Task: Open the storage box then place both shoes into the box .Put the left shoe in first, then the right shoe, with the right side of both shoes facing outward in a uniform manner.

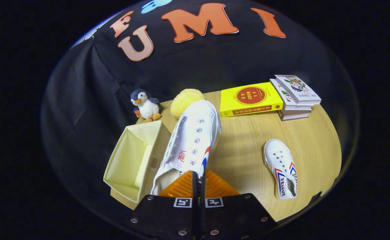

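Your gripper (pixel 198 178) sits nearest, its two fingers pressed almost together on the heel edge of a white canvas shoe (pixel 191 140), so you are carrying that shoe by a thin strip of its collar, toe pointing away from you. That grip, I judge, lets the shoe hang long and free for lowering into the box.

The wooden table (pixel 248 140) is the largest thing here, pale and smooth-grained with a rounded far edge. On it, just left of the held shoe, the storage box (pixel 131 163) stands open, a soft pale-yellow fabric cube with creased, folded walls; it looks ready to receive the shoe. Beyond the fingers lie a thick yellow book (pixel 250 99) and, touching its right end, a stack of white books (pixel 295 96). The second shoe (pixel 281 168) rests flat on the table well to the right, eyelets up, with red and blue stripes on its side. A fuzzy yellow ball (pixel 185 99) and a small plush penguin (pixel 145 105) sit behind the box
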Demonstrator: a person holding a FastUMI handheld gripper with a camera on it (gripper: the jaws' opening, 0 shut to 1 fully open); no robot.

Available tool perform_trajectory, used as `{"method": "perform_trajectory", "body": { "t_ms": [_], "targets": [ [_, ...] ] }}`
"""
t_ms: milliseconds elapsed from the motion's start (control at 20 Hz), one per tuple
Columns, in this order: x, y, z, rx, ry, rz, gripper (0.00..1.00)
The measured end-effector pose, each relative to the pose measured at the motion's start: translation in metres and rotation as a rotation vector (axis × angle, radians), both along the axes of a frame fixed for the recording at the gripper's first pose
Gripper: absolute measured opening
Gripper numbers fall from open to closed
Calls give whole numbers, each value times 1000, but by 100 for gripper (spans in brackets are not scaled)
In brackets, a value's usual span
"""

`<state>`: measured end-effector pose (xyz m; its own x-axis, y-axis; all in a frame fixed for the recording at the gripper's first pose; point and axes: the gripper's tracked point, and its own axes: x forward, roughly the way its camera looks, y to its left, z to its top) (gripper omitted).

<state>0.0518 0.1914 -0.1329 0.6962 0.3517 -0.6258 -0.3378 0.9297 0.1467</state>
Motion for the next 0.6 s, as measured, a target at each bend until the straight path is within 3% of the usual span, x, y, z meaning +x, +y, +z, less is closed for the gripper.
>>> {"method": "perform_trajectory", "body": {
  "t_ms": [300, 600],
  "targets": [
    [-26, 65, 49, 86, -35, 49, 0],
    [-44, 138, 31, 96, -5, 98, 0]
  ]
}}
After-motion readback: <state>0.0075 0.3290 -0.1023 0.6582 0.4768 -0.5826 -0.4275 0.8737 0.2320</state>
